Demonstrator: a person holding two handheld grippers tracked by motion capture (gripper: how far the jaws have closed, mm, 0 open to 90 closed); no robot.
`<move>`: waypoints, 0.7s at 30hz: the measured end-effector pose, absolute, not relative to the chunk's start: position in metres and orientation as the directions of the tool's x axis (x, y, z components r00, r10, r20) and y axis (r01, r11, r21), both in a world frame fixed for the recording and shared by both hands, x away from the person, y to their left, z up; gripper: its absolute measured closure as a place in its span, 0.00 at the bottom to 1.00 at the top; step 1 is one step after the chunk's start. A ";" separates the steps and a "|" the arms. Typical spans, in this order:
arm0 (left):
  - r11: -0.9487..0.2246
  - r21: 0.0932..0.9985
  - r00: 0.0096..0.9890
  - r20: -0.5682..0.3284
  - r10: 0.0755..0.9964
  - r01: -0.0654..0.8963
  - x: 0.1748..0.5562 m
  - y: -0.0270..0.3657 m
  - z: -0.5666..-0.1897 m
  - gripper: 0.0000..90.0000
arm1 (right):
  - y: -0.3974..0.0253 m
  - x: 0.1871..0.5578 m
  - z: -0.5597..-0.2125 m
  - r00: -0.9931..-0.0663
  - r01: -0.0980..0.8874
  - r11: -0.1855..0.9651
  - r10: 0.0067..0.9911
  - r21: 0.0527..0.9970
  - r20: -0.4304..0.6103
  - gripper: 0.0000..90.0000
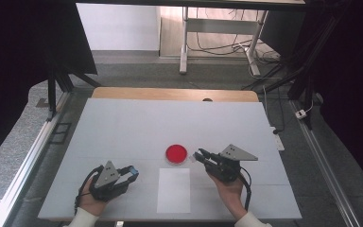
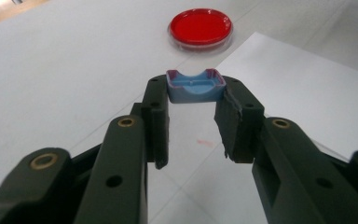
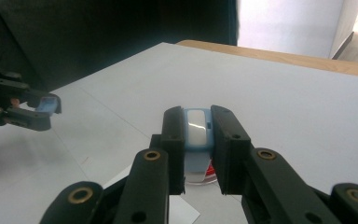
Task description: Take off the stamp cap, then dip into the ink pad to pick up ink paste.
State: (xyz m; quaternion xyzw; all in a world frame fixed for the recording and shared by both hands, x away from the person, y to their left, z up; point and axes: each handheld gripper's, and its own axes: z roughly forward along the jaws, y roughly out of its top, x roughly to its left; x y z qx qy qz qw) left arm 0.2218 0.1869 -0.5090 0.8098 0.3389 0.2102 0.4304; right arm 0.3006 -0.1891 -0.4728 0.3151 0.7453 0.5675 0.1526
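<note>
A red round dish (image 1: 176, 153) (image 2: 200, 27) sits on the white table, just beyond a white paper sheet (image 1: 174, 190) (image 2: 303, 88). My left gripper (image 1: 131, 174) (image 2: 196, 91) hovers left of the sheet, shut on a small blue square cap (image 2: 195, 86) (image 1: 132, 169) held at its fingertips. My right gripper (image 1: 200, 155) (image 3: 197, 122) is right beside the dish, shut on a pale blue and white oblong piece (image 3: 196, 130). A sliver of the red dish (image 3: 209, 173) shows below that piece. The right gripper view also shows the left gripper (image 3: 44, 112) at far left.
The white table top (image 1: 123, 127) stretches wide and bare behind the dish, with a wooden edge (image 1: 170, 93) at the far side. Metal rails (image 1: 28, 156) run along both sides of the table. Dark curtains hang left and right.
</note>
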 end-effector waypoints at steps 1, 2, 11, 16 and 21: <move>-0.398 0.839 0.679 0.047 0.732 0.371 0.221 0.189 -0.510 0.73 | -0.189 0.301 -0.473 -0.756 0.294 0.161 0.643 0.942 0.125 0.83; -0.395 0.839 0.679 0.042 0.733 0.375 0.220 0.191 -0.511 0.73 | -0.189 0.301 -0.473 -0.756 0.292 0.166 0.643 0.942 0.121 0.84; -0.377 0.838 0.664 0.024 0.747 0.394 0.221 0.202 -0.514 0.73 | -0.189 0.301 -0.473 -0.758 0.291 0.167 0.642 0.942 0.120 0.83; -0.377 0.837 0.665 0.022 0.746 0.396 0.222 0.203 -0.514 0.73 | -0.189 0.301 -0.473 -0.758 0.289 0.171 0.642 0.942 0.116 0.83; -0.374 0.840 0.665 0.022 0.747 0.392 0.222 0.203 -0.514 0.73 | -0.190 0.301 -0.472 -0.758 0.283 0.173 0.644 0.943 0.109 0.83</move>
